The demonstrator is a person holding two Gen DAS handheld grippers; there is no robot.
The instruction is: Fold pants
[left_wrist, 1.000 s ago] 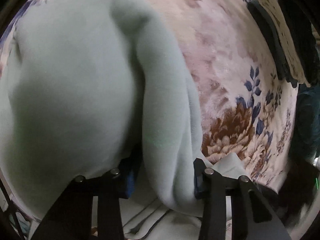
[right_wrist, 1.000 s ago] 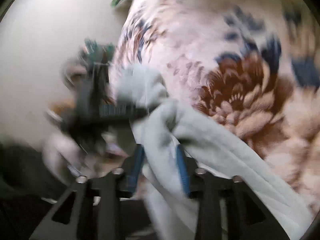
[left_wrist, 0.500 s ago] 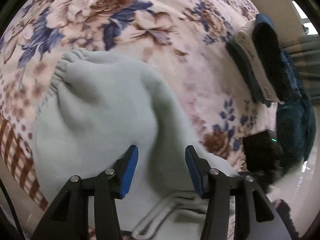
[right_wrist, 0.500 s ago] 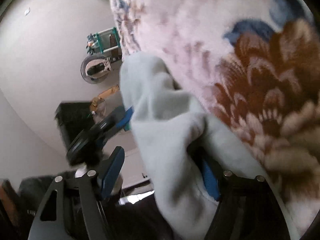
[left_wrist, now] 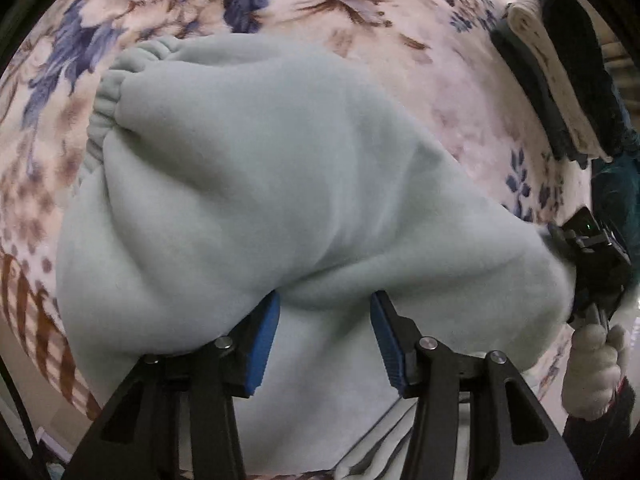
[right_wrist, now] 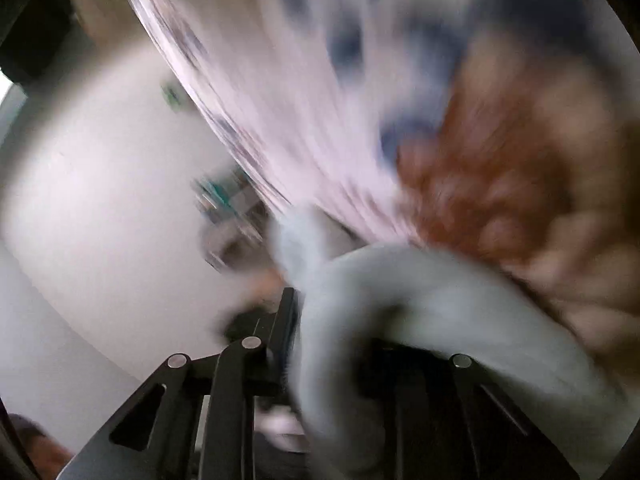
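Left wrist view: left gripper (left_wrist: 325,334), blue pads (left_wrist: 262,344) apart, pale green fleece pants (left_wrist: 256,184) bulging between them without being pinched. Pants: heaped on floral blanket (left_wrist: 400,40), elastic cuff (left_wrist: 106,96) at upper left, drawstring (left_wrist: 384,440) trailing below. Stack of folded clothes (left_wrist: 560,80): far right edge of blanket. Right gripper (left_wrist: 592,264): at the pants' right end, held by a gloved hand (left_wrist: 596,372).
Right wrist view, heavily blurred: right gripper (right_wrist: 332,344), jaws closing, a fold of pants (right_wrist: 360,320) between them; whether pads press it cannot be told
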